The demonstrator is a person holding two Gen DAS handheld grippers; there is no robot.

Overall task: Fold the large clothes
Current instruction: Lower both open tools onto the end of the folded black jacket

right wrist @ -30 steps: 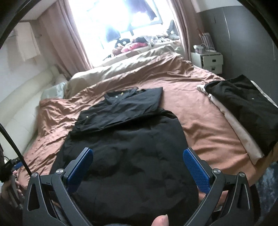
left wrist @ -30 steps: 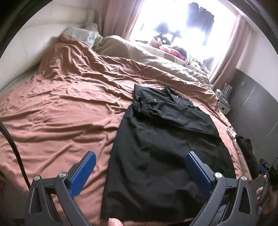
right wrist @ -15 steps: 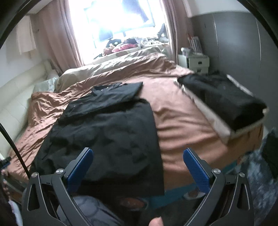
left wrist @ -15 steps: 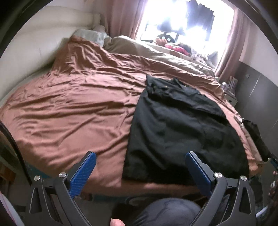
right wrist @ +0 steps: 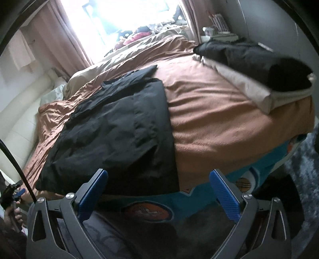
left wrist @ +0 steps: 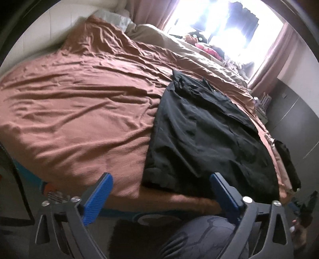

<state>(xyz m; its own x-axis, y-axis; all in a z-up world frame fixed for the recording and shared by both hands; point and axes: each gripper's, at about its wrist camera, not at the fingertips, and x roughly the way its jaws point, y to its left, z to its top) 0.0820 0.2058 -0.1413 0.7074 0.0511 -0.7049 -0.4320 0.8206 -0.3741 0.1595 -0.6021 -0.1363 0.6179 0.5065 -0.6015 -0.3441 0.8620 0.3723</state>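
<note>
A big bed [left wrist: 79, 111] has a wrinkly brown cover. A black coat [left wrist: 203, 143] lies flat on it, its bottom at the near edge. A folded black and cream pile [right wrist: 257, 65] sits by the right edge.

— Where does the garment [left wrist: 203, 139] lie?

— Flat on the bed [left wrist: 79, 111], in the centre-right of the left wrist frame, its lower hem at the bed's near edge, its collar end toward the window [left wrist: 229, 25] at the upper right.

— And in the right wrist frame?

— There the garment [right wrist: 115, 135] sits centre-left. A stack of folded clothes [right wrist: 259, 67] lies at the upper right, on the bed's far corner (well apart from the garment).

— Anything behind?

— Pillows [left wrist: 115, 19] at the upper left, against the headboard [left wrist: 49, 33]. A nightstand [right wrist: 217, 33] stands beyond the stack.
</note>
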